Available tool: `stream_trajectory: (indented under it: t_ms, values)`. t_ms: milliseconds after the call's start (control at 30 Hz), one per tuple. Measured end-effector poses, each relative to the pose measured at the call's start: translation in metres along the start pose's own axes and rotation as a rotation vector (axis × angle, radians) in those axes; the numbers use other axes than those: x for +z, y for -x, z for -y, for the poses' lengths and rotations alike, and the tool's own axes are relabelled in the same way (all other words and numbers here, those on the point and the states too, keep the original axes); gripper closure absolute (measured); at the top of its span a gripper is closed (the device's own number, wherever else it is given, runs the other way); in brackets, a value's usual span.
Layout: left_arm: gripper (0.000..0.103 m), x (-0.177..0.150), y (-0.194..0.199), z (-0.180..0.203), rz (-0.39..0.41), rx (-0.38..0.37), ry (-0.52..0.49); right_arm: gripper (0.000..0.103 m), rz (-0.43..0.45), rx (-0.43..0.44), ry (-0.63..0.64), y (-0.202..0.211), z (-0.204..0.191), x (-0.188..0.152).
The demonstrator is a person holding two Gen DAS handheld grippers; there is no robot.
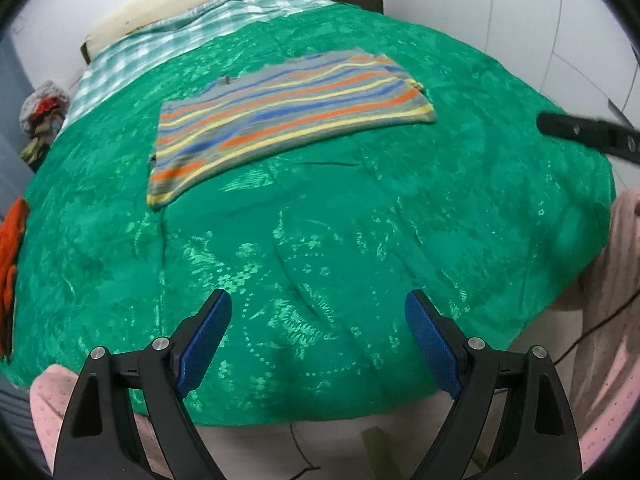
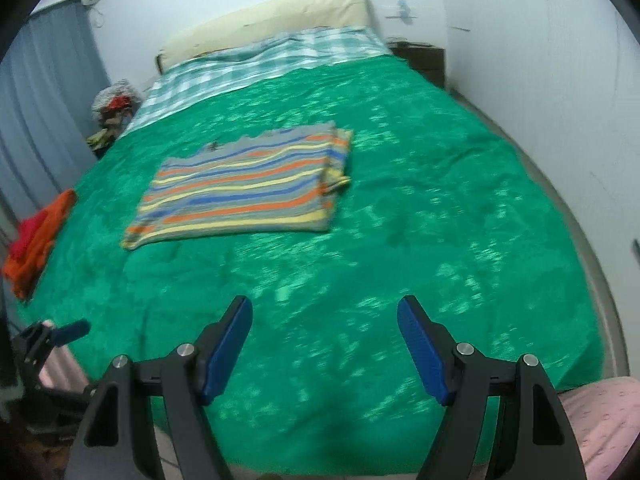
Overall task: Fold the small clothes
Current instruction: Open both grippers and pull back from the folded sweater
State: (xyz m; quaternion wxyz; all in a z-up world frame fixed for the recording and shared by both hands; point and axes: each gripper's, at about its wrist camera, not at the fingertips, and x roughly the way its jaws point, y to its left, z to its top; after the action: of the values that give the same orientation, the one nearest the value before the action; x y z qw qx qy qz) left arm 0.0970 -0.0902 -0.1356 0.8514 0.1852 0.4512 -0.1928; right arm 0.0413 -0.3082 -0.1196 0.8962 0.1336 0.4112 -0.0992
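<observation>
A striped garment [image 1: 280,114] in grey, orange, blue and yellow lies flat and folded on the green bedspread [image 1: 340,240], towards the middle of the bed. In the right wrist view the striped garment [image 2: 244,188] shows a doubled right edge. My left gripper [image 1: 318,308] hangs open over the bed's near part, well short of the garment, with nothing between its blue pads. My right gripper [image 2: 324,316] is open too, empty, above the near green bedspread [image 2: 400,240]. The other gripper's finger [image 1: 584,134] reaches in from the right edge of the left wrist view.
An orange cloth [image 2: 38,236] lies at the bed's left edge. A checked sheet [image 2: 256,64] and a cream headboard [image 2: 264,20] are at the far end. A heap of clothes [image 2: 114,106] sits beside the bed, by a grey curtain [image 2: 40,100]. Pink dotted clothing of the person [image 2: 604,416] is near the front.
</observation>
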Motion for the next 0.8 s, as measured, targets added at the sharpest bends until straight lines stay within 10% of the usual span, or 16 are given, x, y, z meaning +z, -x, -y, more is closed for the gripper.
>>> stream_trajectory:
  t_ms: [400, 800]
  values:
    - [0.013, 0.033, -0.014, 0.012, 0.027, 0.006, -0.046, 0.029, 0.009, -0.252, 0.129, -0.024, 0.007, 0.041]
    - [0.013, 0.029, -0.037, 0.006, -0.046, 0.016, 0.007, 0.029, -0.001, -0.305, 0.211, -0.036, 0.009, 0.06]
